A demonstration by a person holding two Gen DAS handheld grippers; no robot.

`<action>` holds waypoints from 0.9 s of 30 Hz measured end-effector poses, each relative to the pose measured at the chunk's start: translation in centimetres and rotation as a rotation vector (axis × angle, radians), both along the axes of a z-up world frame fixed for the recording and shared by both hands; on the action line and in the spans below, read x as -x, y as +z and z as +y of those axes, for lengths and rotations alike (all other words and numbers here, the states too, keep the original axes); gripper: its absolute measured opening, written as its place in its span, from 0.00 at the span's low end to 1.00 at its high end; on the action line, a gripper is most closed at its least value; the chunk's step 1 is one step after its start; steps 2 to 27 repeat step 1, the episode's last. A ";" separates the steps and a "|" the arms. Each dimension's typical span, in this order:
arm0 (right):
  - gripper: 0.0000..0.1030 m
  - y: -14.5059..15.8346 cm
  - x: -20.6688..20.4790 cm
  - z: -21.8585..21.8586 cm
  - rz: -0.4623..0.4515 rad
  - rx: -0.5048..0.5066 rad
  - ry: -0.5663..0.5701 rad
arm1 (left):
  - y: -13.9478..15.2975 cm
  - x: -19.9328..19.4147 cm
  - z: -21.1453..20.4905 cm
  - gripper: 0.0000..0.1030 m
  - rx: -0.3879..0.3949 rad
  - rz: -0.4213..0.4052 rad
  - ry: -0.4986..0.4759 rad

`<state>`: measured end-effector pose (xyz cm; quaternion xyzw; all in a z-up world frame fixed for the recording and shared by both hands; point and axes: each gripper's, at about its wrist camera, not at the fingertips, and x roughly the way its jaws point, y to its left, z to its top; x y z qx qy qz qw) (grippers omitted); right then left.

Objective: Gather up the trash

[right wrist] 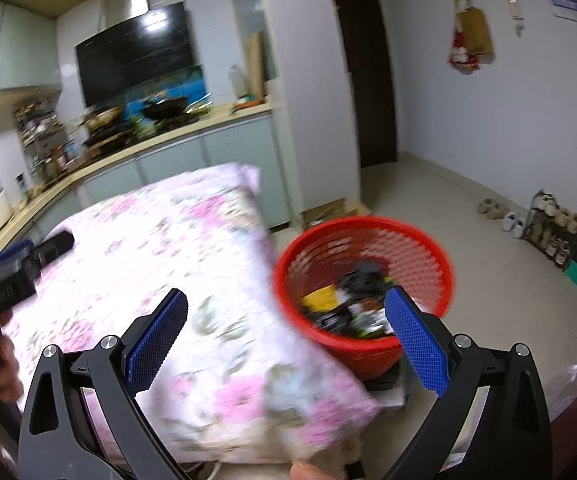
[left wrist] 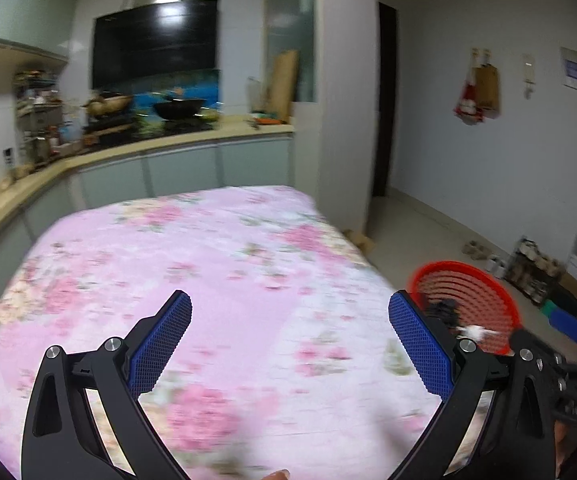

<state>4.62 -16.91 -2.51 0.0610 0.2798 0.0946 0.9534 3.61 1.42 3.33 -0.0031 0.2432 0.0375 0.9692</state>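
Where floral cloth point(right wrist: 192, 248) ends, round red mesh basket point(right wrist: 364, 248) sits.

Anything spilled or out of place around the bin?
Nothing stands out. The red basket stands upright on the floor beside the floral-covered table, its trash inside. No litter shows on the cloth. Both frames are motion-blurred, so small scraps could be missed.
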 end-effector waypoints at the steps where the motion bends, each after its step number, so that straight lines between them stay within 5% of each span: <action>1: 0.93 -0.6 0.4 1.7 0.009 0.008 0.044 | 0.1 0.3 1.4 0.93 -0.011 -0.002 0.037; 27: 0.93 -0.6 0.4 1.7 0.009 0.008 0.044 | 0.1 0.3 1.4 0.93 -0.011 -0.002 0.037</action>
